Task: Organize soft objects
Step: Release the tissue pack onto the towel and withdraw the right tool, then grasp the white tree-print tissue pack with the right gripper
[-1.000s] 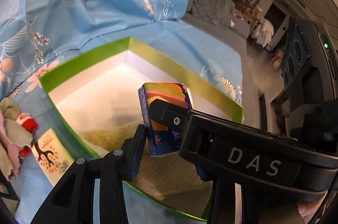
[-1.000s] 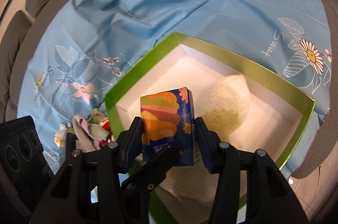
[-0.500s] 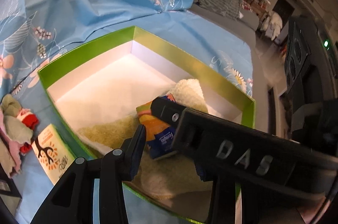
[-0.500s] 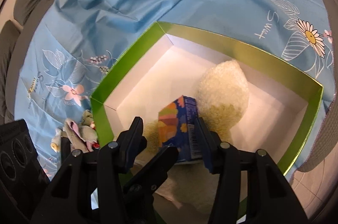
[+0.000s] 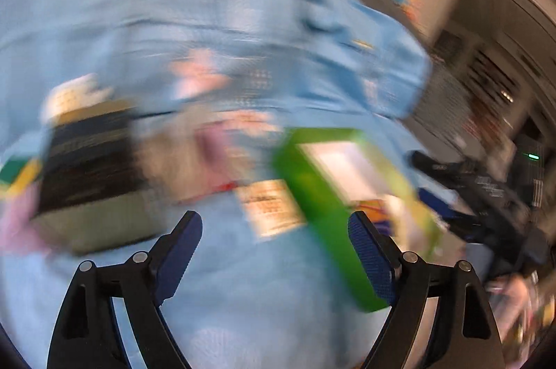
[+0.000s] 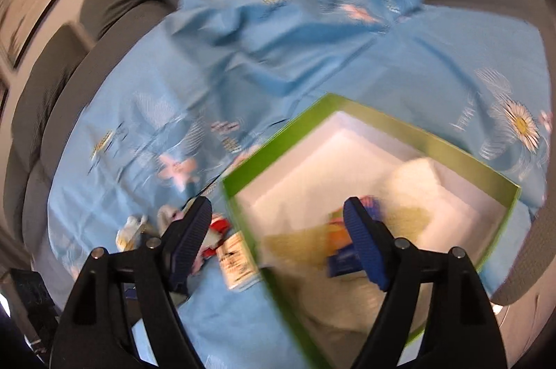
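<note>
The green box with a white inside stands on the blue flowered cloth. In it lie the colourful tissue pack and a pale fluffy towel. My right gripper is open and empty above the box's left wall. My left gripper is open and empty over the cloth, left of the box. A small white and orange pack and a crumpled soft toy lie left of the box. The left wrist view is heavily blurred.
A dark striped object lies at the left in the left wrist view. The grey sofa runs behind the cloth. The right gripper's black body shows at the right of the left wrist view.
The tissue pack was let go and now lies in the box. Both grippers have opened wide. The left gripper has swung left away from the box; the right has pulled back.
</note>
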Demonstrator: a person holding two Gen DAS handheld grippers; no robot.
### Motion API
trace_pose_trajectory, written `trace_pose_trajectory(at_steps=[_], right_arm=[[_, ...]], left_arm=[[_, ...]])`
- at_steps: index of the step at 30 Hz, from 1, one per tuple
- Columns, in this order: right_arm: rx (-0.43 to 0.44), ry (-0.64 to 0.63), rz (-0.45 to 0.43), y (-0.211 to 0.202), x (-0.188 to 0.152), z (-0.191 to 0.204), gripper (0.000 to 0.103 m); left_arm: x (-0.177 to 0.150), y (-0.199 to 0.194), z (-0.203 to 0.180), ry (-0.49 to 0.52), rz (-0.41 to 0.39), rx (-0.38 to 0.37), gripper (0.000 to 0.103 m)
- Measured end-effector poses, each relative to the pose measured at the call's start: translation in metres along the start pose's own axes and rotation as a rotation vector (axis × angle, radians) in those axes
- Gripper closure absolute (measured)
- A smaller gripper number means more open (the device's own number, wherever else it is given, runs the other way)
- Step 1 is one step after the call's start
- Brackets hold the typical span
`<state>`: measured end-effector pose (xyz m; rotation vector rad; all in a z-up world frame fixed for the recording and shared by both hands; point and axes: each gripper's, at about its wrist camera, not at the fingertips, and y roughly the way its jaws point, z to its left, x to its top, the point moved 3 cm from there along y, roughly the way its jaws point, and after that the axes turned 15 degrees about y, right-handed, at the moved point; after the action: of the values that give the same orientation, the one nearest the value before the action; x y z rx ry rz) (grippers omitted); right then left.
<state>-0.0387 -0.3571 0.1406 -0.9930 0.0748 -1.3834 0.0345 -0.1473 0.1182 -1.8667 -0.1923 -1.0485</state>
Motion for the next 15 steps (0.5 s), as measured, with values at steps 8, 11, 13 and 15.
trace_pose_trajectory(at_steps=[8,11,13,15], right_arm=[[0.030,-0.212,0.213,0.051,-0.065,0.072,0.026],[-0.059,-0.287,0.260,0.078,-0.088,0.082,0.026],[-0.096,-0.340,0.281,0.091,-0.101,0.087,0.027],[-0.149,-0.362,0.292,0.107,-0.107,0.085,0.029]], left_arm=[[-0.072,-0.038,0.088,-0.183,0.035,0.218,0.017],[-0.096,-0.043,0.109,-0.236,0.055,0.256,0.017],[-0.106,-0.048,0.120,-0.252,0.058,0.276,0.017],[-0.113,-0.053,0.131,-0.271,0.065,0.335,0.017]])
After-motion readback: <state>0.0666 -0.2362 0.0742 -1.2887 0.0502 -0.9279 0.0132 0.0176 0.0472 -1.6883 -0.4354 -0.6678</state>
